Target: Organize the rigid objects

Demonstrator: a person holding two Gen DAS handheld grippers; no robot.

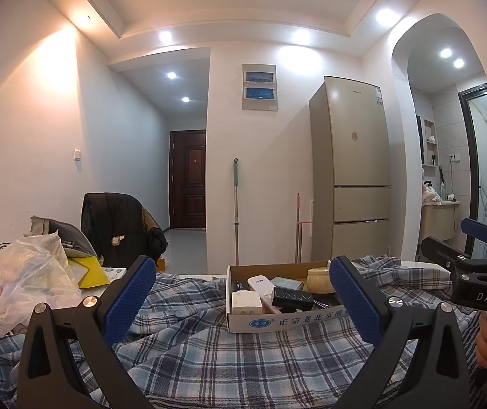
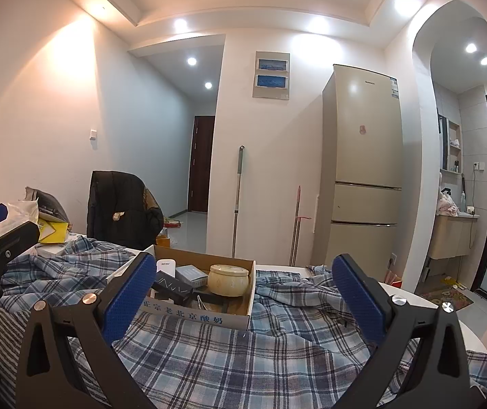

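Both the left gripper (image 1: 243, 301) and right gripper (image 2: 243, 293) are held wide open and empty, low in each frame, so something from the box (image 1: 279, 322) at the middle must be picked next.

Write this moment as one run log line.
left gripper: open, empty | right gripper: open, empty | cardboard box: on plaid cloth, holds jar

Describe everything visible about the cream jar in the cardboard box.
The cream jar is squat and round with a bulging body and a flat lid seated on top; it looks like glazed ceramic. It stands upright in the right rear corner of the cardboard box, close to the wall, on a dark base. Neither gripper touches it.
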